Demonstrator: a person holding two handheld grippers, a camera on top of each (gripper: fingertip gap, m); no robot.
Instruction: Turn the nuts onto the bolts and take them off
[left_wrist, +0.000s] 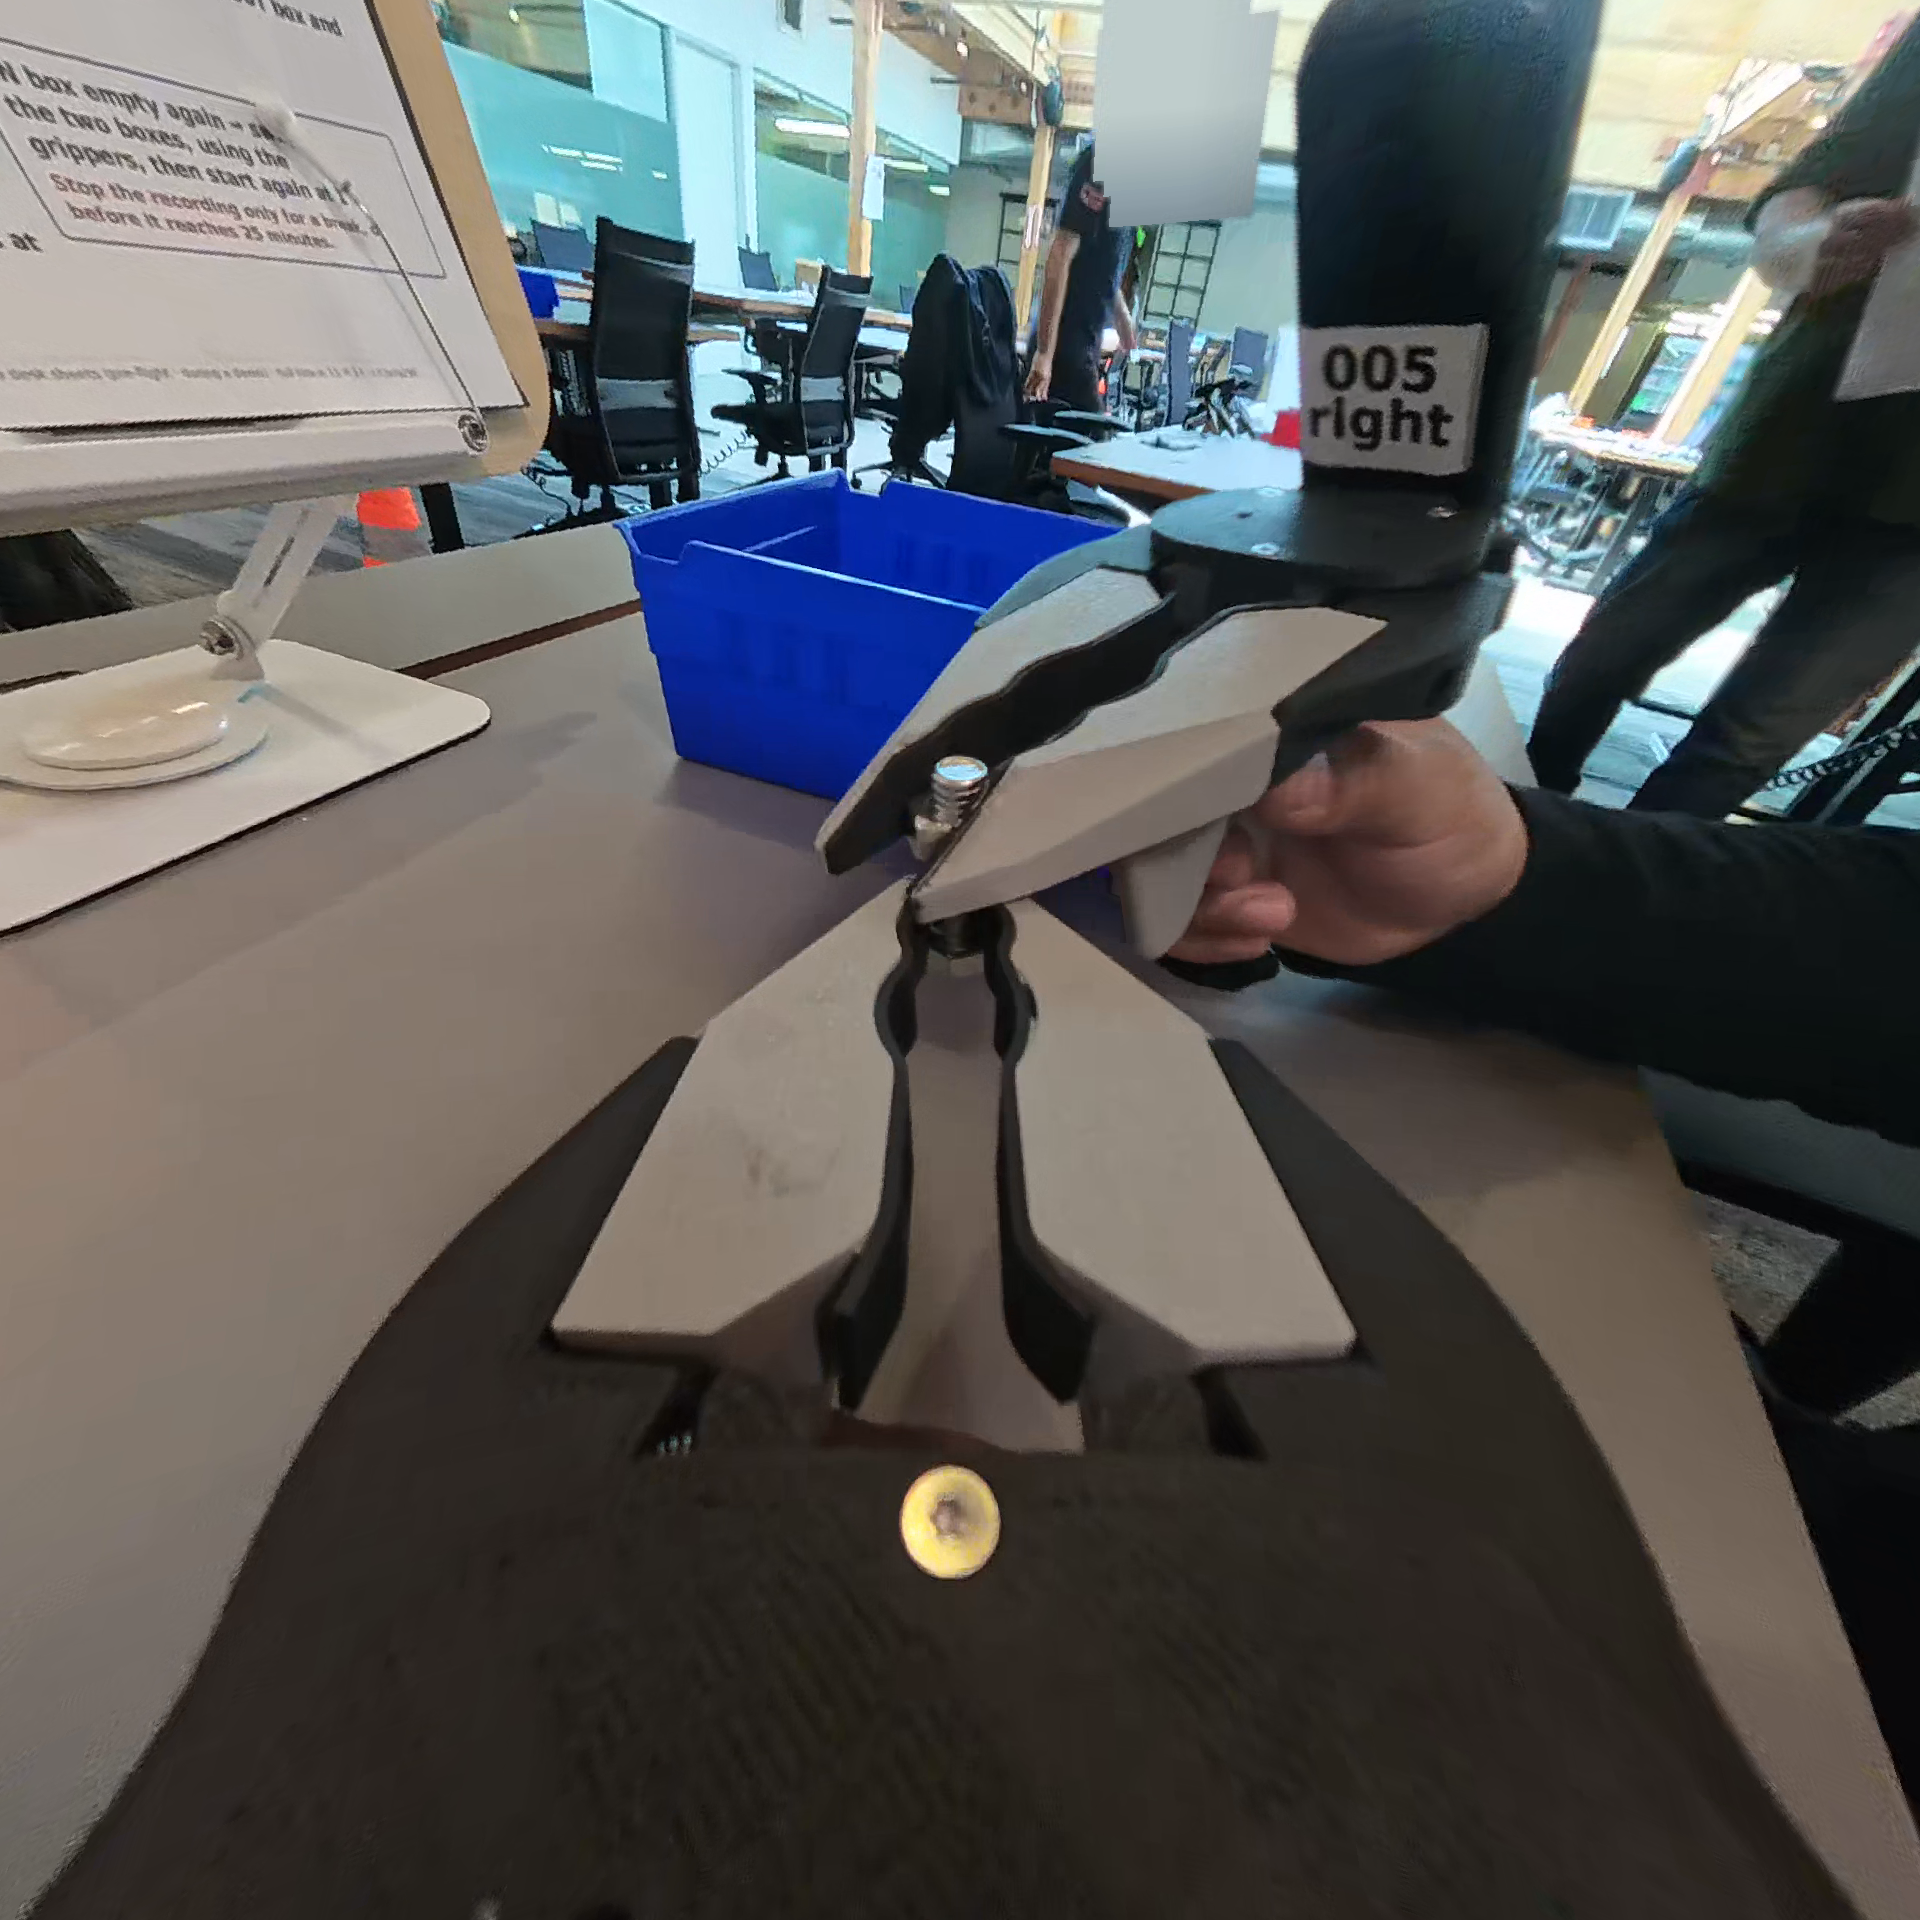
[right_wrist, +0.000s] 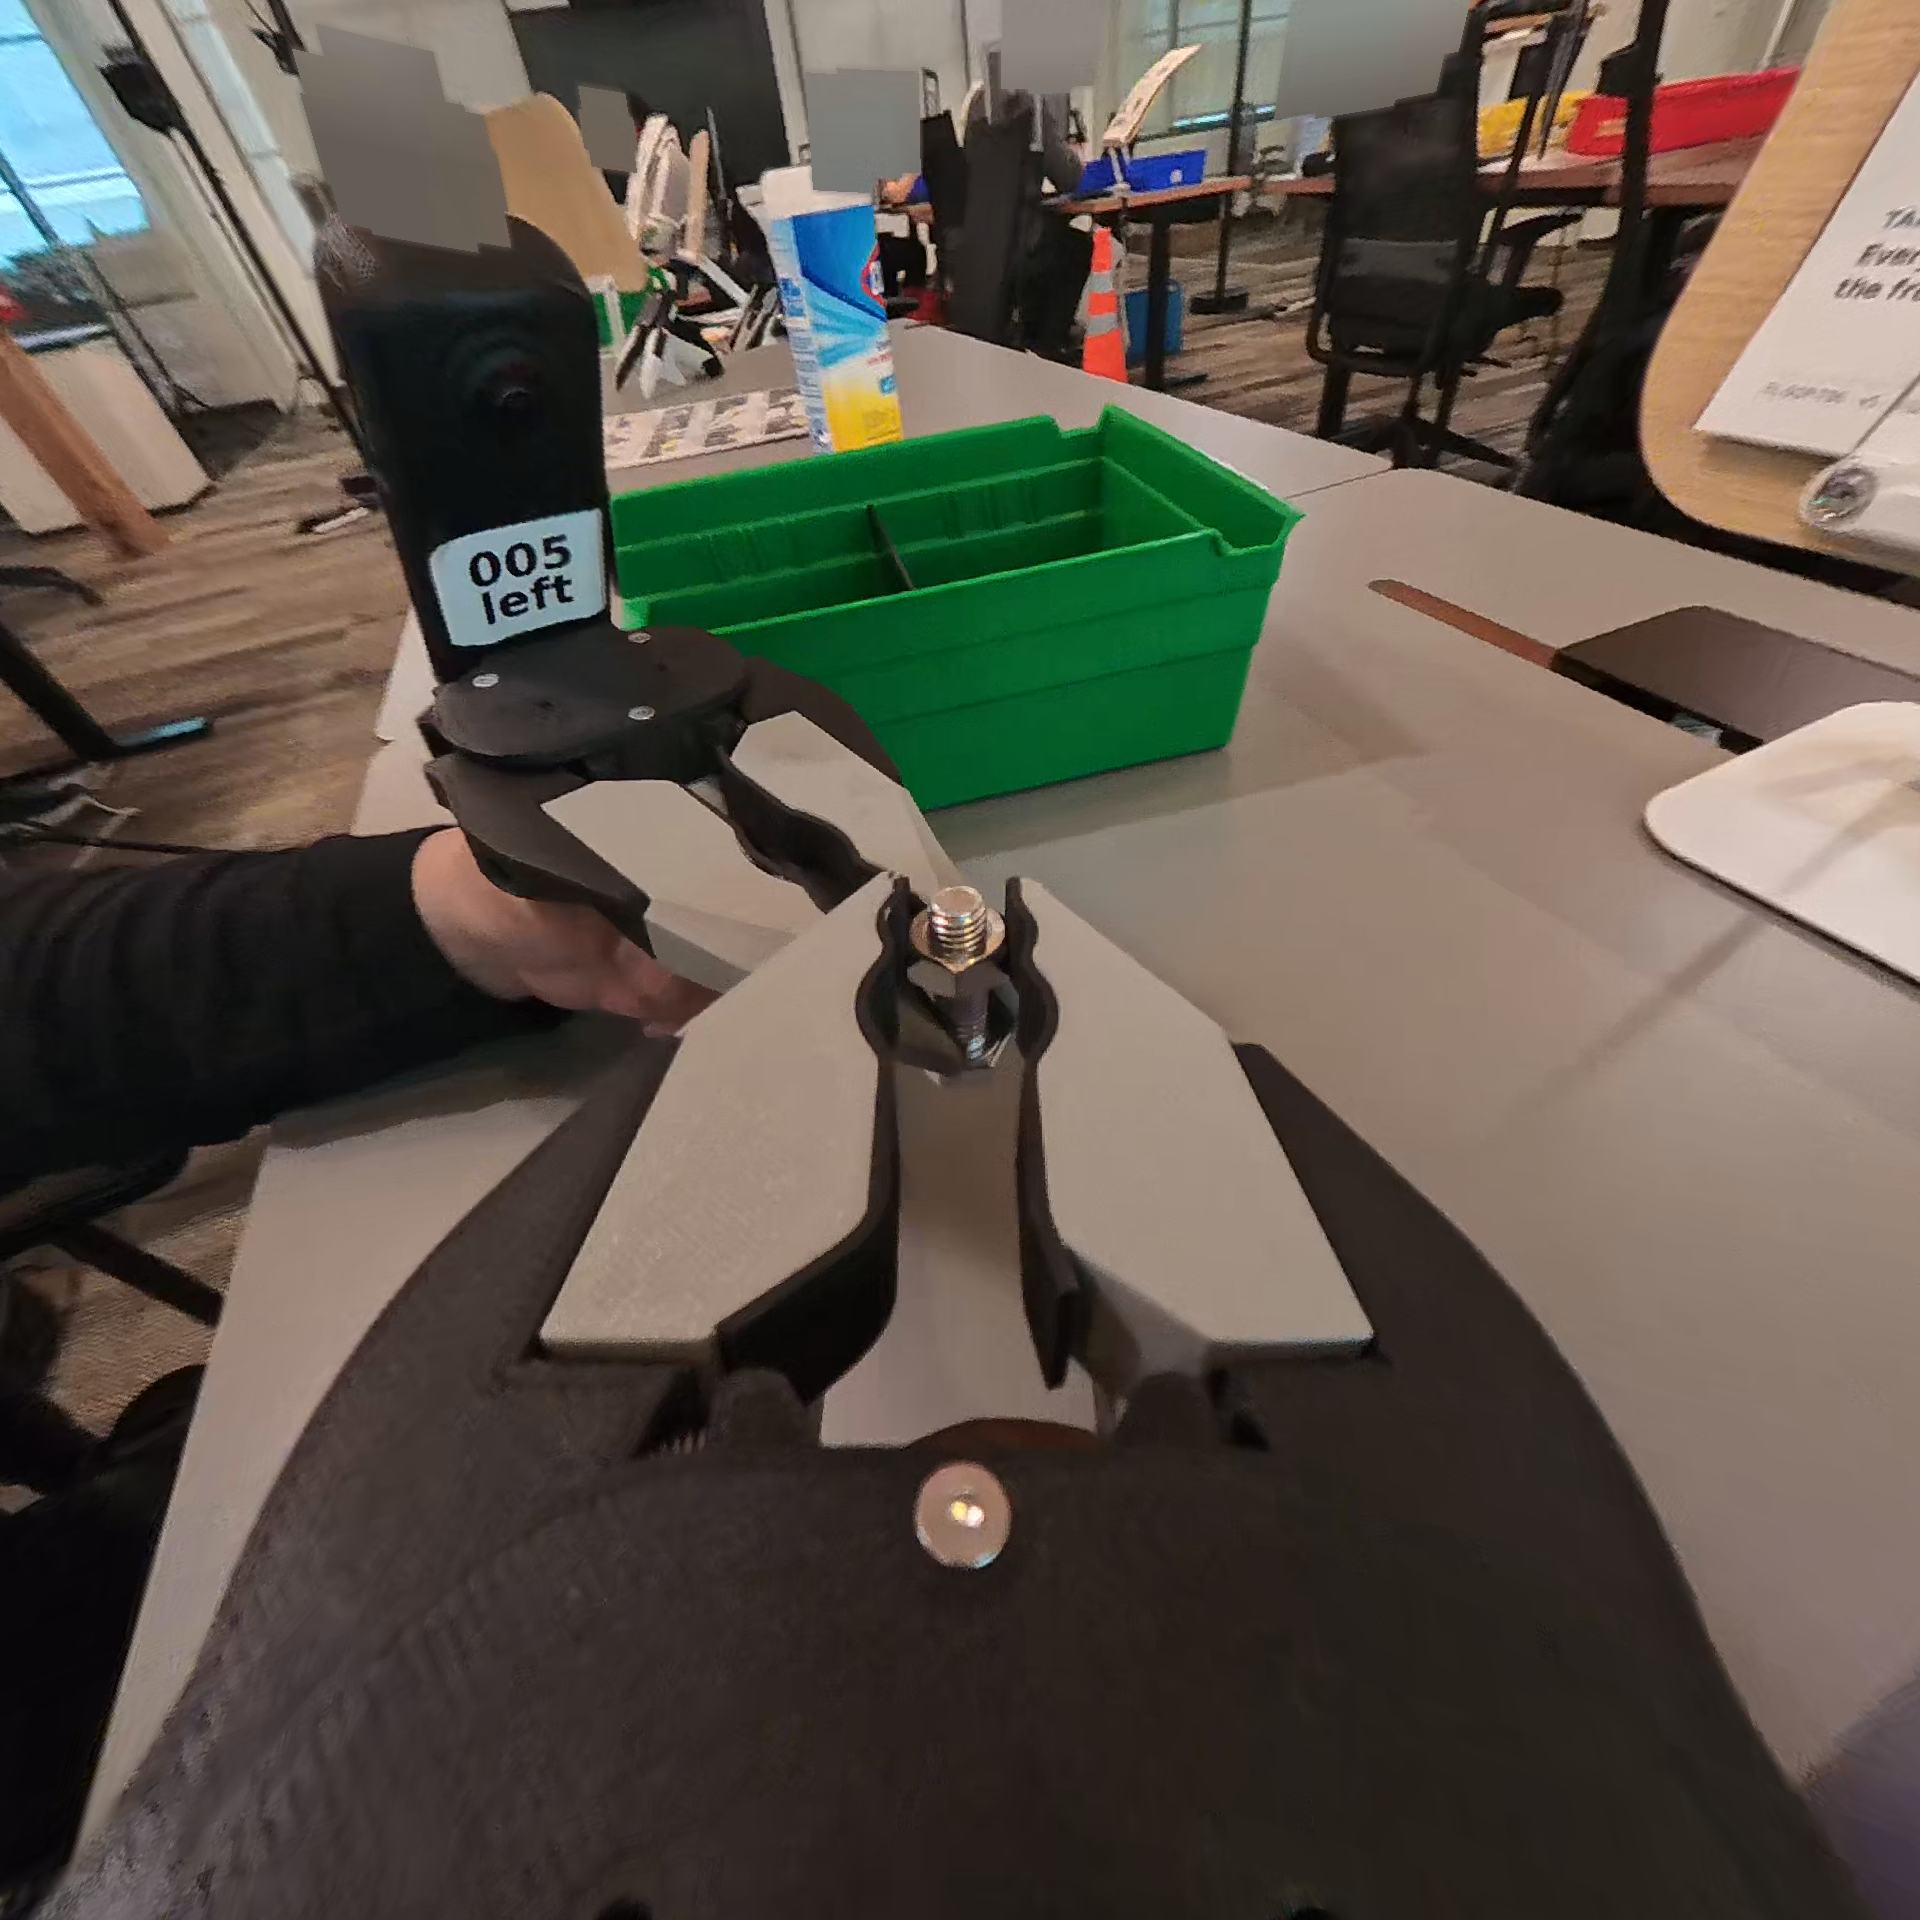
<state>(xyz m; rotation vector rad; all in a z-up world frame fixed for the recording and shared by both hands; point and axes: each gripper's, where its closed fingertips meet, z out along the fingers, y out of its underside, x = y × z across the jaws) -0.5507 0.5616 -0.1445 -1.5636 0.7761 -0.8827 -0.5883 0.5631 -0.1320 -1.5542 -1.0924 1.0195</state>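
Note:
A silver bolt stands upright above the grey table, held between the two grippers. My left gripper is shut on the bolt's lower end, where a dark hex part shows between its tips. My right gripper comes in from the right, just above, and is shut on the nut on the thread. In the right wrist view, my right gripper closes around the nut, with the threaded tip sticking up. The left gripper's fingers reach in underneath from the left.
A blue bin stands behind the grippers in the left wrist view. A green divided bin stands behind them in the right wrist view, with a wipes canister beyond. A document stand on a white base is at the left. Less than 4 cm separates the two grippers' tips.

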